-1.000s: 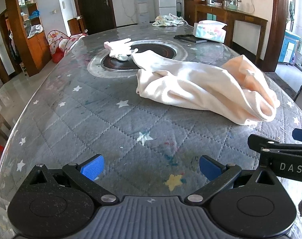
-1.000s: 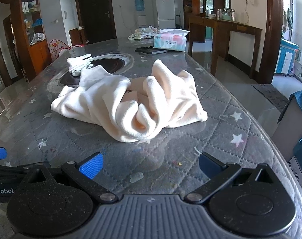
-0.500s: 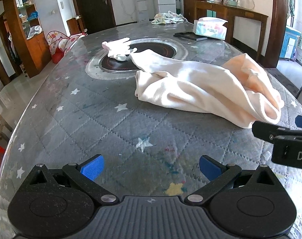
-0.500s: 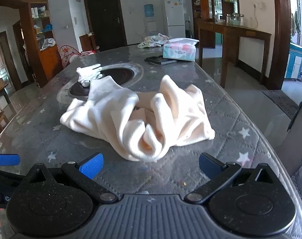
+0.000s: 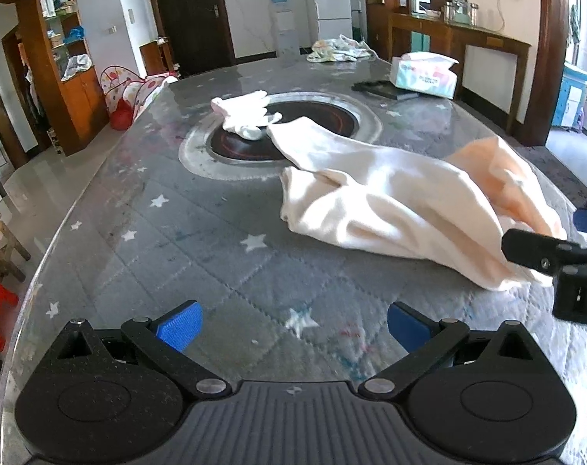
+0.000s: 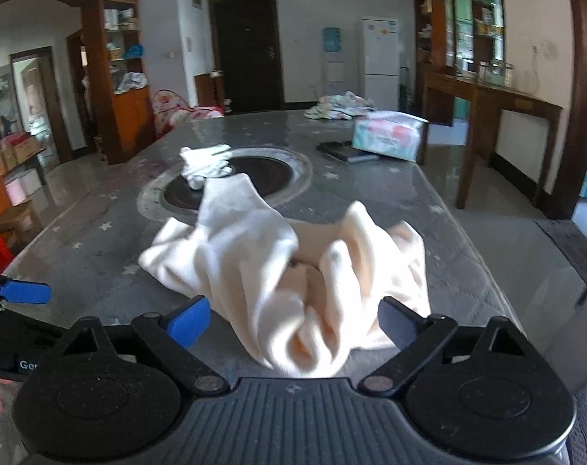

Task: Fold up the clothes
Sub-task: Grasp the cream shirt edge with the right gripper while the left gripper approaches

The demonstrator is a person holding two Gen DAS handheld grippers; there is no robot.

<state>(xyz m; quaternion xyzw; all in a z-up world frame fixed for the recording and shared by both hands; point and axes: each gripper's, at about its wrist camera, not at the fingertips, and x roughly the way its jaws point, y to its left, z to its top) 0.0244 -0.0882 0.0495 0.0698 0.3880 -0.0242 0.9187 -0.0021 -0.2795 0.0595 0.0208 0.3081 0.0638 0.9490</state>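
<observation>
Closing in on the garment (image 5: 390,209) is what the last second has amounted to, and the left wrist view shows it first: the crumpled cream cloth lies toward the right edge of the tabletop (image 5: 157,232), and it now sits nearer our left gripper (image 5: 291,325) than it did a second ago, though bare quilted surface still separates them. The left fingers stand wide apart with nothing between them. At the right border of this view the right gripper (image 5: 545,248) has pushed forward until its dark finger overlaps the near end of the cloth, where a second ago it hung short of it. Beyond the garment, a white glove (image 5: 247,116) rests on the round burner (image 5: 285,131), just beside the cloth's far tip, and a tissue box (image 5: 425,75) stands near the far right corner. Turning to the right wrist view, the change is plainer: the bunched near end of the garment (image 6: 293,271) now fills the gap between the spread fingers of the right gripper (image 6: 293,319), where a second ago open tabletop lay before them. The fingers have not closed on it. We judge that nothing is folded yet; the right side is set to pinch an edge, while the left has yet to reach its own.
</observation>
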